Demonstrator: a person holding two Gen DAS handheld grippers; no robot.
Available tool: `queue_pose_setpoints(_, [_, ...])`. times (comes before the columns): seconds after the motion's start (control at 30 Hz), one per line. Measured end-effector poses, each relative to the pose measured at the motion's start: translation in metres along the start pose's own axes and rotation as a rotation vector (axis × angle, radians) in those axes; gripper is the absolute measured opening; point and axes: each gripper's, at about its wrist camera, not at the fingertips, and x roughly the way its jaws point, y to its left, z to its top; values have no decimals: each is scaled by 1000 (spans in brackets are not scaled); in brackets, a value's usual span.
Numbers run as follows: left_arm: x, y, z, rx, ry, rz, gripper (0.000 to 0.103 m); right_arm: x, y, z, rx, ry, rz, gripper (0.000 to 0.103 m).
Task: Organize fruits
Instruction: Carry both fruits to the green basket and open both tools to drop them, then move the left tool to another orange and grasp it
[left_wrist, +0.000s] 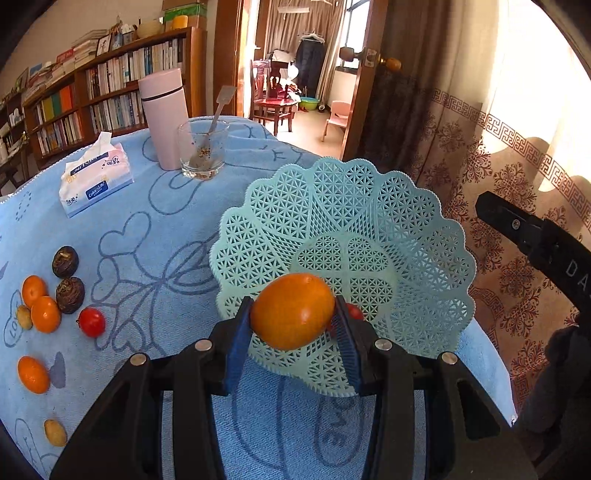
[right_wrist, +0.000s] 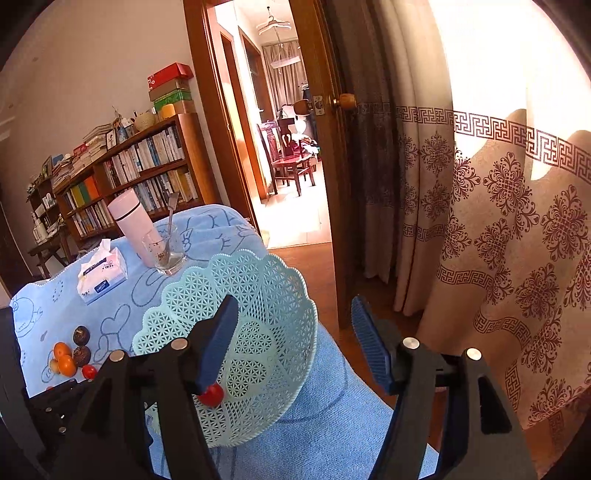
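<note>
While your left claw gripped an orange fruit between its blue pads, low in the centre of the left wrist view, it hung above the near rim of the mint lattice basket. Your right claw stood wide with nothing between its pads, over the basket's right side in its own view. Only one cherry tomato lay inside the basket, near the lower rim.

Judged progress: early. One fruit in, one in transit.

Left to move, all at the left edge of the left wrist view on the blue-clothed tabletop:
- three orange fruits
- two dark wrinkled fruits
- a second red tomato
- two small yellowish ones

The tissue pack, pink flask and glass stood further back, untouched.
</note>
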Motion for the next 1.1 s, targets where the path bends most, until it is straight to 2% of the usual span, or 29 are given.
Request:
queue_pose_setpoints(0.07, [2, -2, 1, 5, -4, 0, 47, -4, -3, 3, 16, -10, 4, 67])
queue_pose_setpoints(0.13, [-1, -2, 2, 3, -30, 6, 74, -9, -5, 6, 28, -24, 9, 71])
queue_pose_setpoints(0.3, [-17, 4, 5, -8, -94, 35, 90, -23, -6, 9, 34, -62, 21, 79])
queue_pose_setpoints(0.4, [-25, 12, 4, -16, -115, 79, 92, -29, -3, 10, 26, -78, 29, 82])
queue_pose_setpoints(0.7, [-54, 50, -3, -68, -156, 159, 93, -33, 5, 8, 25, -75, 53, 84])
queue_pose_setpoints(1.1, [-101, 136, -15, -226, -182, 277, 94, -33, 46, -10, -85, -29, 130, 88])
